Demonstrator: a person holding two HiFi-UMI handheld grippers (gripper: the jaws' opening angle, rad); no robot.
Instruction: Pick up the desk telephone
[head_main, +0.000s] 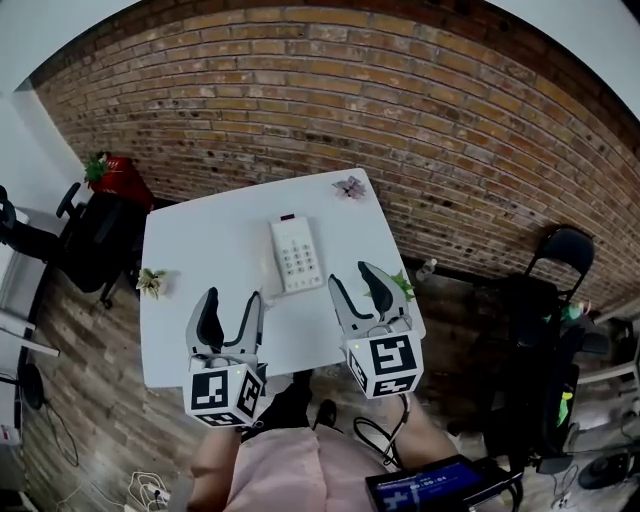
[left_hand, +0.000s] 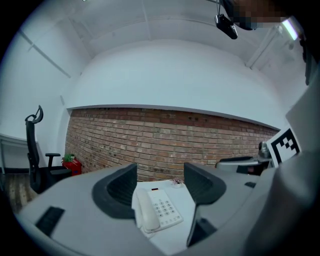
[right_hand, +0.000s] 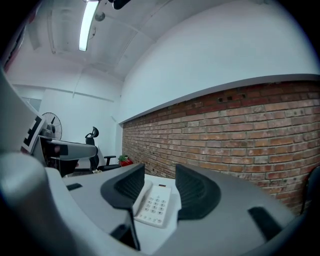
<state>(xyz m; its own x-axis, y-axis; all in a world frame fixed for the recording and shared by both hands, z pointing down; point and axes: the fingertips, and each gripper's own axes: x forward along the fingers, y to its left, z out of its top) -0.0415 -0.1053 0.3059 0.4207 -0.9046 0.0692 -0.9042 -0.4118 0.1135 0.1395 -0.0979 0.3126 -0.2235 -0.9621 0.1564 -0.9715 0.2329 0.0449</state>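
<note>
Brick wall (head_main: 400, 110) backs a white bench (head_main: 200, 250). Near the bench's middle, the white desk telephone (head_main: 297, 255) lies flat with the handset in its cradle. Short of it, the left tongs (head_main: 234, 300) and right tongs (head_main: 352, 277) hover spread and empty, touching nothing. A small plant sprig (head_main: 152, 282) sits at the bench's left edge.
</note>
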